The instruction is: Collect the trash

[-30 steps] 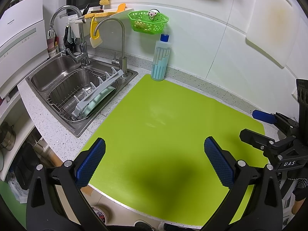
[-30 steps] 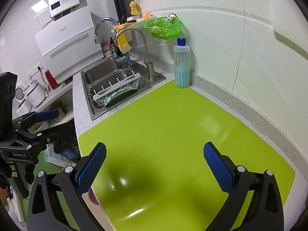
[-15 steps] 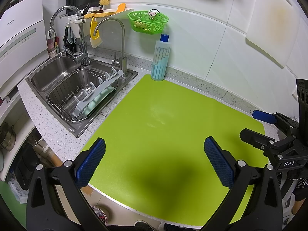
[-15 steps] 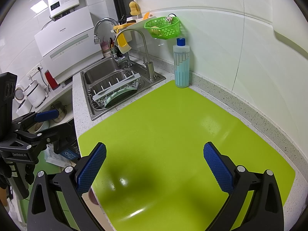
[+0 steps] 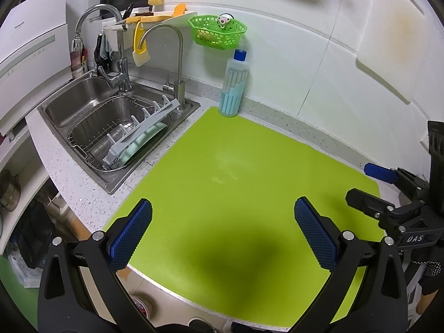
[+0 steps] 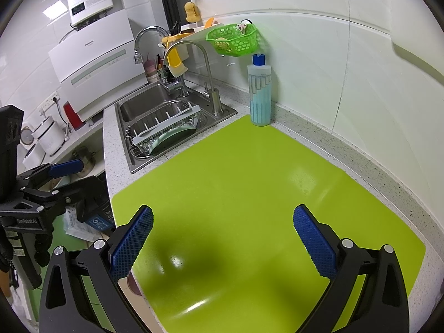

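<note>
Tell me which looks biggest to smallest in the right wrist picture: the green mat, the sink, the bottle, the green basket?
1. Mat
2. Sink
3. Bottle and basket: they look about alike, so no ranking.

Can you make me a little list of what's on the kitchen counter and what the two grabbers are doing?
surface: green mat on a speckled counter
on the mat: no trash visible
bottle: blue-capped bottle, upright at the mat's far corner by the wall
sink: steel sink left of the mat, with a dish rack inside
wall: green basket hanging above the bottle
left gripper: open, holding nothing
right gripper: open, holding nothing
</note>
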